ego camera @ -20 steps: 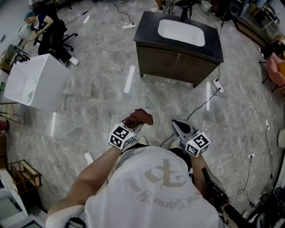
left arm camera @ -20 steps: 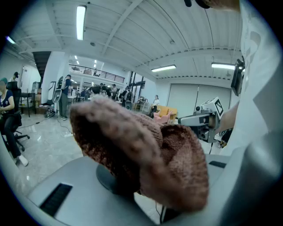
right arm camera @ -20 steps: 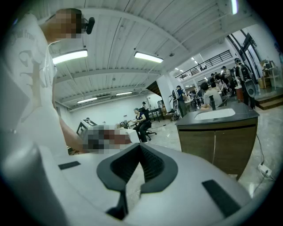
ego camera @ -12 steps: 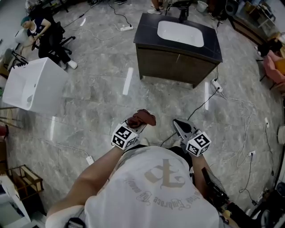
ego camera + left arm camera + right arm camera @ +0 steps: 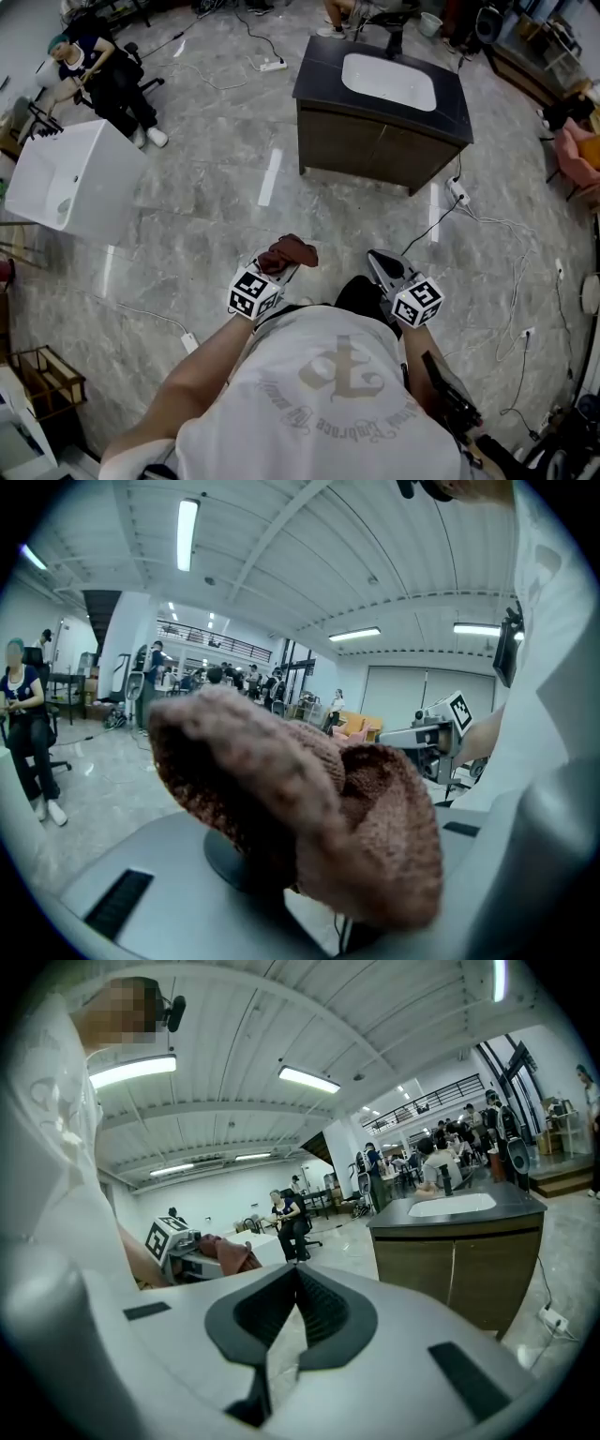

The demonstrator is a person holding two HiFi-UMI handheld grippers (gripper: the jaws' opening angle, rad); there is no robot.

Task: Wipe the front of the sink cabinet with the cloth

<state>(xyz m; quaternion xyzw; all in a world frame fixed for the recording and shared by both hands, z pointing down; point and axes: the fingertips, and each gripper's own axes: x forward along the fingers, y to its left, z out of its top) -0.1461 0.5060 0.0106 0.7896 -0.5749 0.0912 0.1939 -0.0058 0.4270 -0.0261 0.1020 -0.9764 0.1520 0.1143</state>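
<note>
Cloth (image 5: 292,251) sits clamped in left gripper (image 5: 279,270), right gripper (image 5: 376,258) closed empty, both well short of sink cabinet (image 5: 379,150); wiping apparently unstarted.

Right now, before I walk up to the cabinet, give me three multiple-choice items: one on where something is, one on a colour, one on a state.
1. Where is the cloth?
A. in the left claw
B. on the countertop
C. on the floor

2. What colour is the cloth?
A. blue
B. reddish-brown
C. white

3. How is the right claw?
A. wide open
B. shut on the cloth
C. shut, with nothing in it

Answers:
1 A: the left gripper view shows the cloth clamped between its jaws.
2 B: the head view and the left gripper view both show it reddish-brown.
3 C: in the right gripper view the jaws meet with nothing between them.
</note>
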